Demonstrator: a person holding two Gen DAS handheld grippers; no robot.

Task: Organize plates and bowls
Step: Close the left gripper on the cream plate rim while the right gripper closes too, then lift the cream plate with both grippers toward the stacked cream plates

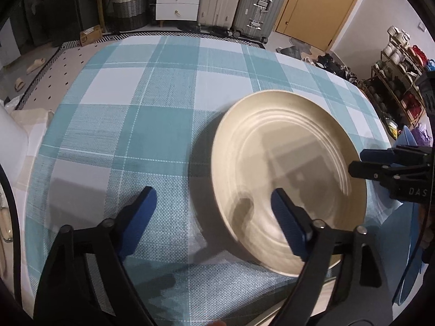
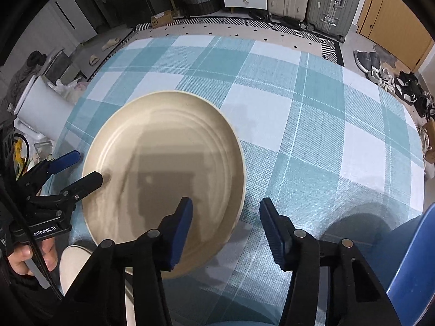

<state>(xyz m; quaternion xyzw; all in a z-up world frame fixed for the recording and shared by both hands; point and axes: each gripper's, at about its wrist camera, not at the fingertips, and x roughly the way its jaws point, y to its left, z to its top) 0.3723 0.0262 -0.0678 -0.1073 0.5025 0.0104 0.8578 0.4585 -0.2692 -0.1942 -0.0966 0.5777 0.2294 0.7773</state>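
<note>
Both grippers angle steeply down, left gripper (image 1: 212,217) and right gripper (image 2: 225,228) each straddling the beige plate's (image 2: 163,146) rim, unclamped, above the checked tablecloth (image 1: 130,114)

plate's near rim: the round cream ceramic plate (image 1: 288,179) is smeared by blur and covered by a black gripper finger (image 1: 312,244)
blue curved object (image 2: 413,266): cut off at the right edge, identity unclear
shelf items (image 1: 402,62): too small to tell

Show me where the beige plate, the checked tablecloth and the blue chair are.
beige plate (image 2: 174,146), right wrist view, centre of its well.
checked tablecloth (image 2: 312,141), right wrist view, bare middle.
blue chair (image 2: 416,258), right wrist view, seat edge.
</note>
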